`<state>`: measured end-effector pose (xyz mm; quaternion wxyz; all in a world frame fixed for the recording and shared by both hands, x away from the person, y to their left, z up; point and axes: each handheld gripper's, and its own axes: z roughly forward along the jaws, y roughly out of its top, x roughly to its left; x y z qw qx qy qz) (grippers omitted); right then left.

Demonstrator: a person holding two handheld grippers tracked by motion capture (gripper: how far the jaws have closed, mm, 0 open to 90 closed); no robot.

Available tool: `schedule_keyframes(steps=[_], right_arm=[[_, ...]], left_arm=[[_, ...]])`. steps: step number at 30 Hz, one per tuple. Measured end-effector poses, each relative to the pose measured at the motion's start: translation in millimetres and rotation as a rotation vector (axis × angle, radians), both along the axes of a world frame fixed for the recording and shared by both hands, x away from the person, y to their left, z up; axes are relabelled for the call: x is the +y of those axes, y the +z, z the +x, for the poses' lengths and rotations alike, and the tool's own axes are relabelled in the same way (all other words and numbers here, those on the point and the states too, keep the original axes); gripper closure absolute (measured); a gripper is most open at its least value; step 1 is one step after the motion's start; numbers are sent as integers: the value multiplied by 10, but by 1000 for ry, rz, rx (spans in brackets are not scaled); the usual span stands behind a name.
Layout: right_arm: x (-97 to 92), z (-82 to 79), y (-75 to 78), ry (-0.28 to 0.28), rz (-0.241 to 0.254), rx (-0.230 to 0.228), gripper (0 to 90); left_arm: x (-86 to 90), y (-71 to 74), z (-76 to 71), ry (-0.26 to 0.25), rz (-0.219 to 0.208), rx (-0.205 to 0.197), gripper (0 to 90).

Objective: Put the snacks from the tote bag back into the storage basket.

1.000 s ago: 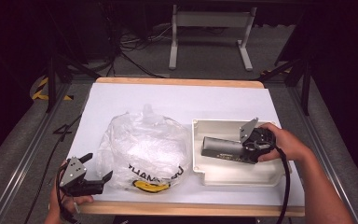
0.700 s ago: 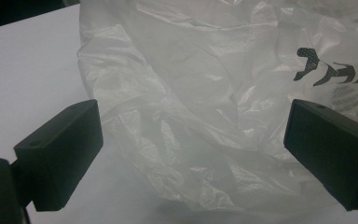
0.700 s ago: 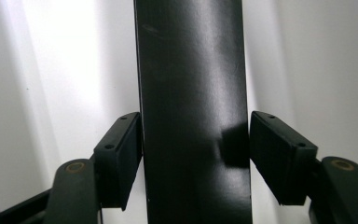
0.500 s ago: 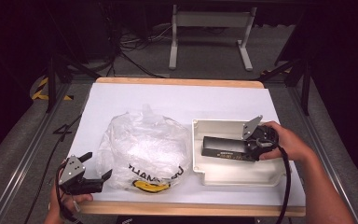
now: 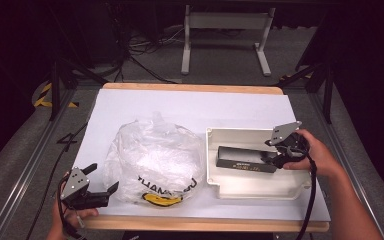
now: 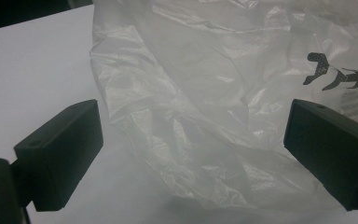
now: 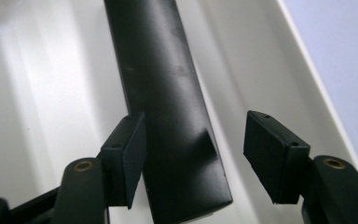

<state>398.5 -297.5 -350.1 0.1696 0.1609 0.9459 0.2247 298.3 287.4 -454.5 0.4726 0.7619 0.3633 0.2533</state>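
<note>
Now right gripper back off black box, jaws narrower.

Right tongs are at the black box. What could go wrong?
The right tongs have just been closing with the black box between them, yet one pad touches its edge and the other stands clear: an off-centre grip could let it twist or slip back into the white tray. The left tongs, open beside the plastic bag, could snag it.

Long black box, lying flat along white tray, crumpled clear plastic bag just beside.
</note>
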Motion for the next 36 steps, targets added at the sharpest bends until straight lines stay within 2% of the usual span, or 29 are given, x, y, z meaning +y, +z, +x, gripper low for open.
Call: schedule_keyframes(steps=[4,6,8,10,12,22,23,25,26,28,29,33,36], right_arm=[[-33,-38,45,-77,36,-59,370],[-56,-73,71,-86,56,-60,368],[-68,-113,93,-122,63,-93,359],[-83,-134,115,-132,69,-100,357],[-96,-180,142,-161,69,-132,344],[-208,-300,161,-235,88,-168,238],[-234,-319,156,-282,118,-175,174],[-268,-344,160,-301,133,-182,162],[-290,-360,162,-314,158,-185,144],[-311,-374,165,-315,162,-183,134],[-340,-413,165,-338,171,-208,116],[-381,-466,168,-352,192,-212,97],[-424,-531,137,-377,177,-234,82]], left_arm=[[-4,0,-26,9,15,4,52],[-7,10,-39,4,12,0,52],[-13,20,-48,4,13,-3,53],[-15,19,-47,3,14,-3,52],[-18,13,-42,0,19,-1,53],[-25,5,-30,-2,26,4,53],[-26,4,-29,-1,27,5,53],[-28,3,-28,-1,31,6,53],[-28,4,-28,-1,32,6,53],[-28,4,-29,-1,31,5,53],[-29,3,-29,2,26,8,53],[-34,-1,-22,-3,35,10,53],[-35,0,-22,-3,32,11,53]])
